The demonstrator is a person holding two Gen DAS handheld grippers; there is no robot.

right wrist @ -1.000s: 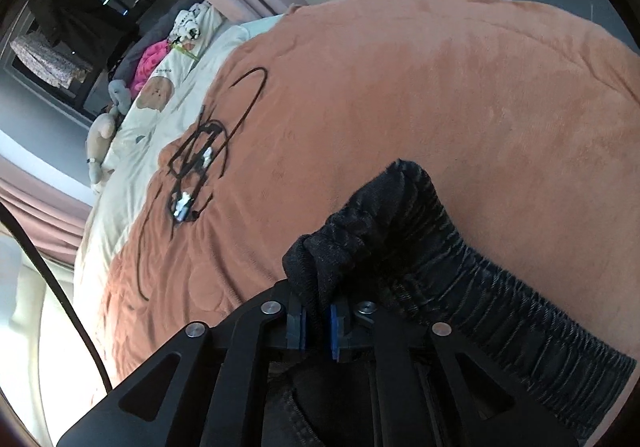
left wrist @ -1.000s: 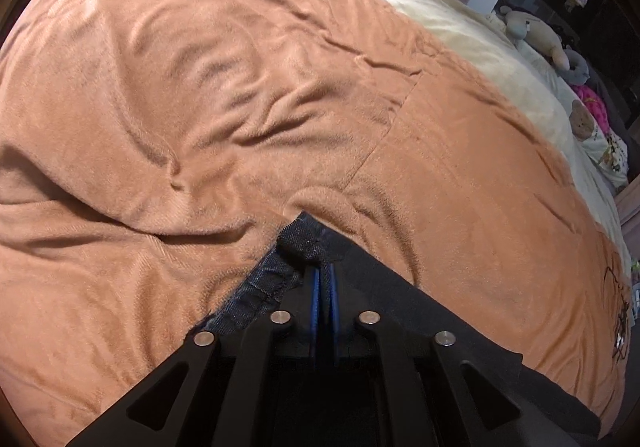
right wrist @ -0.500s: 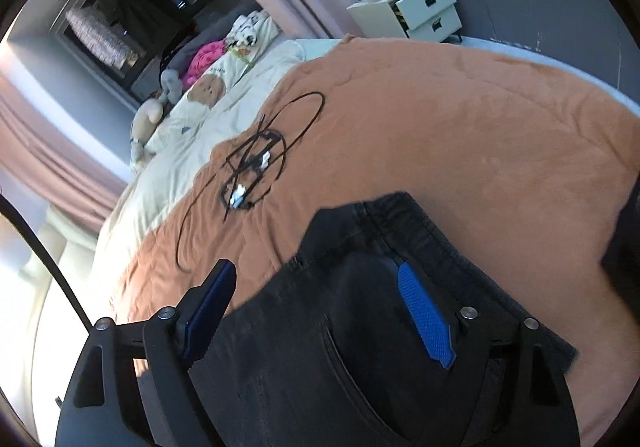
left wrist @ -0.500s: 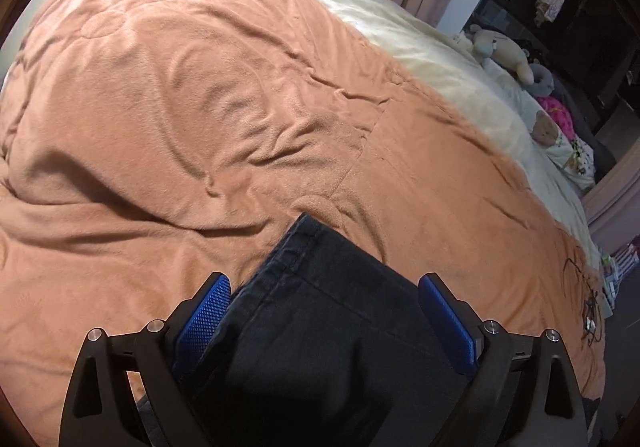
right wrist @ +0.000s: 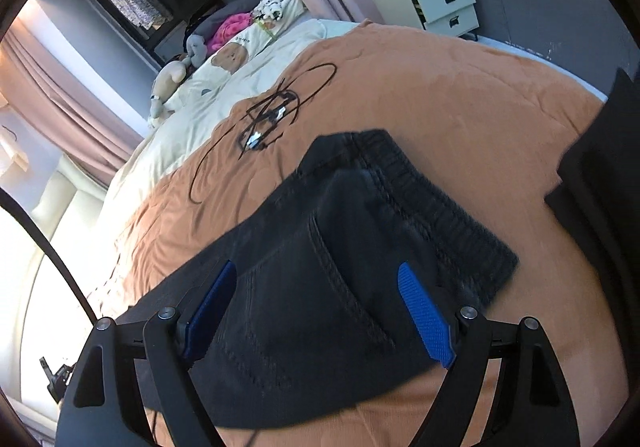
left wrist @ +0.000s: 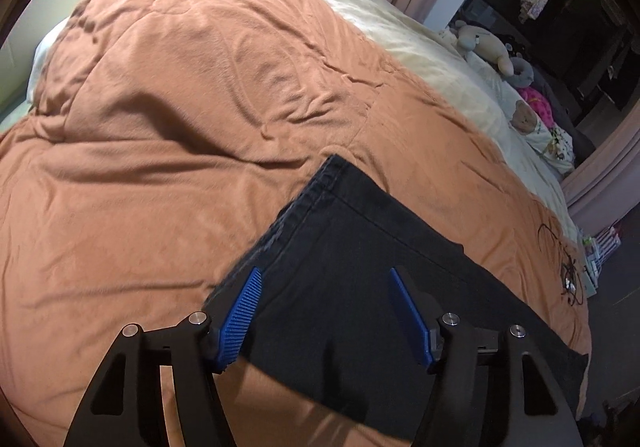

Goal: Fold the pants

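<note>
Left tongs [left wrist: 326, 313]: matte black skeletal arms, triangular cut-outs, silver round screw heads, ribbed blue pads [left wrist: 239, 321]. Right tongs [right wrist: 320, 313]: same build, blue pads [right wrist: 426, 315].

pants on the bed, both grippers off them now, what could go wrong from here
The black cable lies tangled on the orange blanket just beyond the pants; a further fold or slide that way could snag it. The blanket is soft and wrinkled, so the fold may sag. The left gripper is closing above the fabric and could pinch it.
</note>
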